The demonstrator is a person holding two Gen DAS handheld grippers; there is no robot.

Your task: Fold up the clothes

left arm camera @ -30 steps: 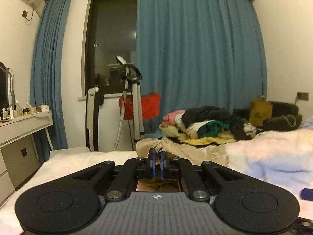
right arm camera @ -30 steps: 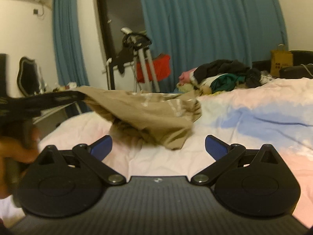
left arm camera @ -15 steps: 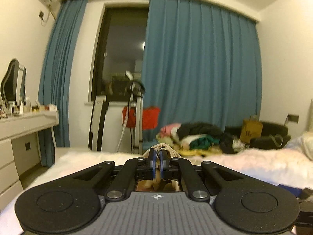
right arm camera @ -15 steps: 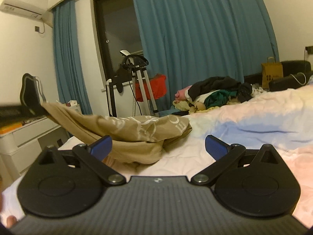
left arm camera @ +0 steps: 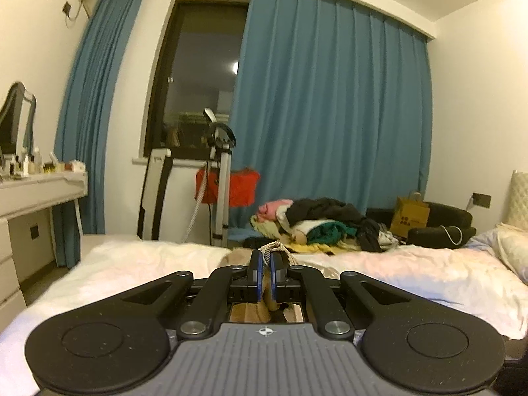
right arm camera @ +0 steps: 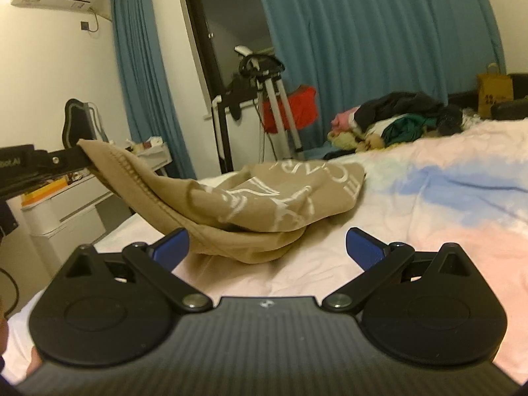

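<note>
The left gripper (left arm camera: 264, 275) had its jaws clamped together on a hem of the tan garment (right arm camera: 264, 204), a fold of the cloth bulging up between the blue pads (left arm camera: 260, 277). From the right wrist view that gripper (right arm camera: 71, 160) reached in from the left and held one corner of the garment lifted above the bed (right arm camera: 429, 204), while the rest of the cloth, printed with white lettering, sagged down and lay crumpled on the bed's white and pastel cover. The right gripper (right arm camera: 265, 247) hovered just in front of the garment's lower heap, its jaws wide apart and gripping nothing. Beyond the bed, a pile of mixed clothes (left arm camera: 323, 222) sat against the blue curtain (left arm camera: 330, 115), with a brown paper bag (left arm camera: 409, 214) to the pile's right.
</note>
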